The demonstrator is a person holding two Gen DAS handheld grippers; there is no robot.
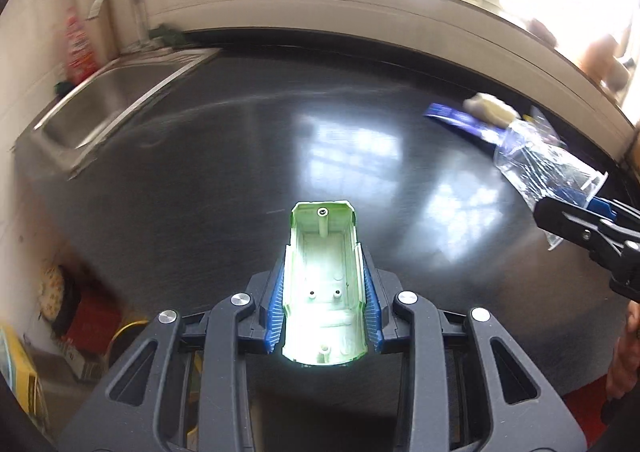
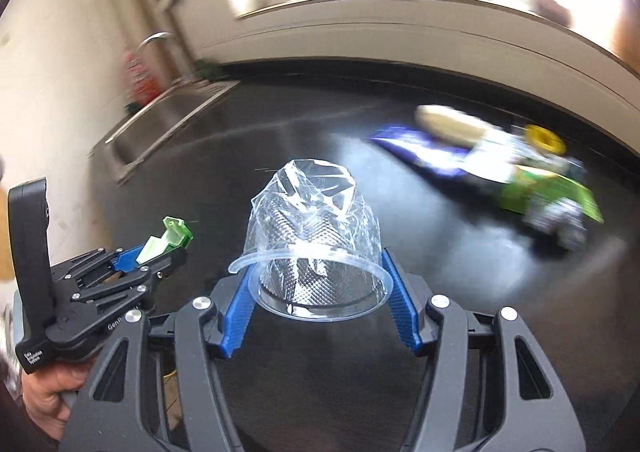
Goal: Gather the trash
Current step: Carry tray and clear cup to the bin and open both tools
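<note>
left claw (image 1: 324,284) clamps green shell (image 1: 322,288); right claw (image 2: 318,292) clamps crushed cup (image 2: 314,228); only right view shows yellow cap (image 2: 542,138).

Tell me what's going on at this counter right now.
A person is clearing trash from a glossy black countertop. The left gripper grips a pale green moulded plastic shell; the right gripper grips a crumpled clear plastic cup. A blue wrapper and a green packet lie at the far right.

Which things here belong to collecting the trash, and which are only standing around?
Trash: green plastic shell in left gripper; crushed clear cup in right gripper; wrappers on countertop.

Standing around: sink, faucet, red bottle.
</note>
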